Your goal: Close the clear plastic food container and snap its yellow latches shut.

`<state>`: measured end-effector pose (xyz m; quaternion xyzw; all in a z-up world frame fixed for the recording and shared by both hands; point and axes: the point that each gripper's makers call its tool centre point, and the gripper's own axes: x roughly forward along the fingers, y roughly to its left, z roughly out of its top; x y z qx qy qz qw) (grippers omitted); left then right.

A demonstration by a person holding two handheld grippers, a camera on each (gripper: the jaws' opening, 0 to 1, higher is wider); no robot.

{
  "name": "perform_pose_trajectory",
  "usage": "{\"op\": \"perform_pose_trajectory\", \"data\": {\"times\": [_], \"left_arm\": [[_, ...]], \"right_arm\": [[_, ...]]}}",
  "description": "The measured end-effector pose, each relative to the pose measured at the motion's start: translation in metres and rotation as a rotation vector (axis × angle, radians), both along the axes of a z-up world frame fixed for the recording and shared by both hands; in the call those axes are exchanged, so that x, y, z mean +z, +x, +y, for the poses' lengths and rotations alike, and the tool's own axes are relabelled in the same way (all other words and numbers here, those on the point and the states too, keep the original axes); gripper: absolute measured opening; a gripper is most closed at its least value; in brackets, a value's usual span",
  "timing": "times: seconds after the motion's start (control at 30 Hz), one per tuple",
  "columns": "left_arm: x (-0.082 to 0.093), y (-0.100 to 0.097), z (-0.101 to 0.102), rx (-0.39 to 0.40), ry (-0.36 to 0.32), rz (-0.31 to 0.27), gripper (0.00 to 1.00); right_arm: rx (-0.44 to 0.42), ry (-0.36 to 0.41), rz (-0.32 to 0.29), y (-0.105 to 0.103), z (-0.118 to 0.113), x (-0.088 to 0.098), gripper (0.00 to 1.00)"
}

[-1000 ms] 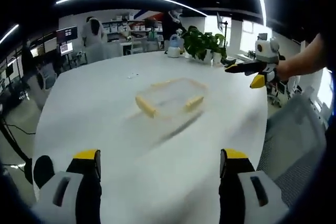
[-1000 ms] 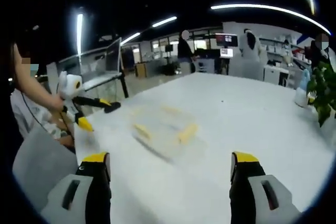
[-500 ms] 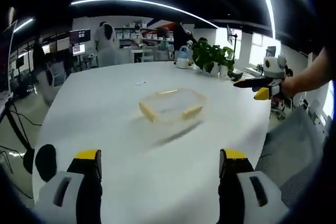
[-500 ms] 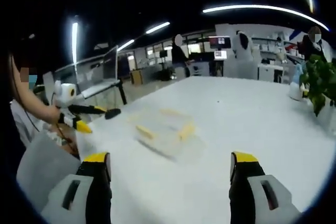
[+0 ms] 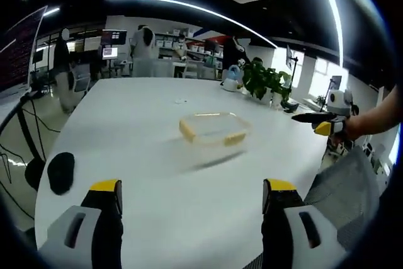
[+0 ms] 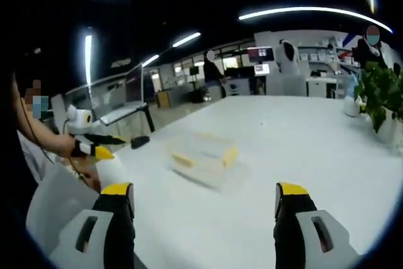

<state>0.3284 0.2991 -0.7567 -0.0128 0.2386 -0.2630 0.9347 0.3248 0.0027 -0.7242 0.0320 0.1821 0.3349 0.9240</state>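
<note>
both tools still well back from the container: close in first, then press the lid

the clear plastic food container [image 5: 213,129] sits alone near the middle of the white table [image 5: 126,149], well apart from both tools. in the left gripper view its yellow latches [image 5: 187,131] show on the near long side and at the right end; in the right gripper view the container [image 6: 203,154] is blurred, with yellow at its near edge and its right corner. whether the lid is fully seated or only resting on top is too blurred to tell.

the left tool [image 5: 191,194] has its jaws spread wide, holding nothing, low over the near edge of the table. the right tool [image 6: 204,198] is likewise spread and empty. the right tool [image 5: 318,121] also shows at the right of the left gripper view, held out beside the table edge.

the step in hand looks like the approach. to do it well, i would bring the tools in from opposite sides of the container, so one can steady the box while the other works. press the lid flat before touching any latch; a latch forced over a tilted lid may not catch. the container is light on a smooth top and will likely slide if pushed from one side only. then push each latch down against the wall, with a counter-hold opposite.

a potted plant [image 5: 263,80] and a black object [image 5: 61,171] stand well clear of the work.
</note>
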Motion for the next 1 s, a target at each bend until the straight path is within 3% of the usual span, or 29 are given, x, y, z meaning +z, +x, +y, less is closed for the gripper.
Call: {"op": "perform_pose_trajectory", "data": {"times": [0.57, 1.0], "left_arm": [[0.008, -0.023, -0.009, -0.072, -0.037, -0.031, 0.94], [0.009, -0.031, -0.003, -0.055, -0.088, -0.041, 0.95]], "right_arm": [[-0.032, 0.013, 0.005, -0.013, -0.002, 0.002, 0.92], [-0.031, -0.010, 0.006, -0.025, -0.003, 0.002, 0.91]]}}
